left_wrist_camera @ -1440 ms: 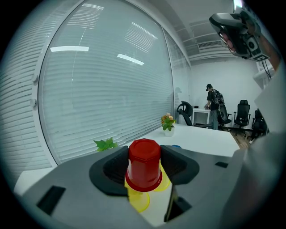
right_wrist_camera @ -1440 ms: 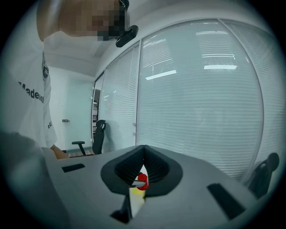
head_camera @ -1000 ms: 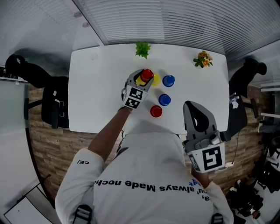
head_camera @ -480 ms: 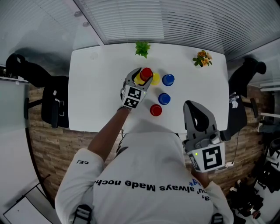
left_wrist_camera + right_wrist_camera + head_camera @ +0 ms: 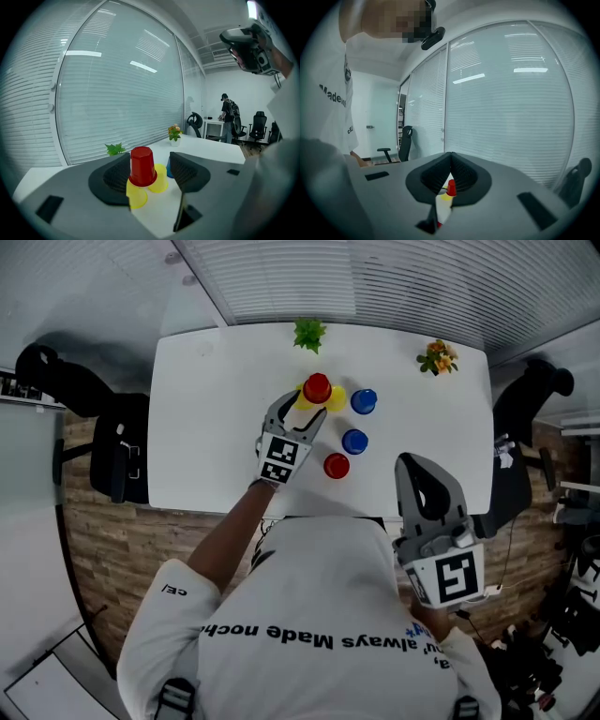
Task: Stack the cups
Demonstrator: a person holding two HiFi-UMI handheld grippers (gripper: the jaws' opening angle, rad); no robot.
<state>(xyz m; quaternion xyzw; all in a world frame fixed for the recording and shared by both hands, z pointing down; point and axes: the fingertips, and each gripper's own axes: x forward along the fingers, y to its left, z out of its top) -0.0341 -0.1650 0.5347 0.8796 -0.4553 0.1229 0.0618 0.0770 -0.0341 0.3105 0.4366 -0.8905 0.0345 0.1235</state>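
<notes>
A red cup [image 5: 317, 387] [image 5: 142, 166] stands upside down on two upside-down yellow cups [image 5: 137, 197] at the table's middle back. My left gripper [image 5: 302, 412] [image 5: 150, 163] sits just in front of it. Its jaws have just been opening and are open; the red cup shows between them, untouched by either pad. Two blue cups [image 5: 364, 401] [image 5: 354, 441] and a second red cup [image 5: 337, 465] stand upside down to the right. My right gripper [image 5: 412, 470] [image 5: 451, 154] is shut on nothing, held near my body off the table's front edge.
The white table [image 5: 206, 427] carries a small green plant [image 5: 308, 334] at its back edge and a flower pot [image 5: 437, 356] at the back right corner. Black office chairs stand at the left [image 5: 103, 442] and right [image 5: 525, 418] of the table.
My left gripper has drawn back from the red cup, which stays on the yellow cups. The right gripper has not moved.
</notes>
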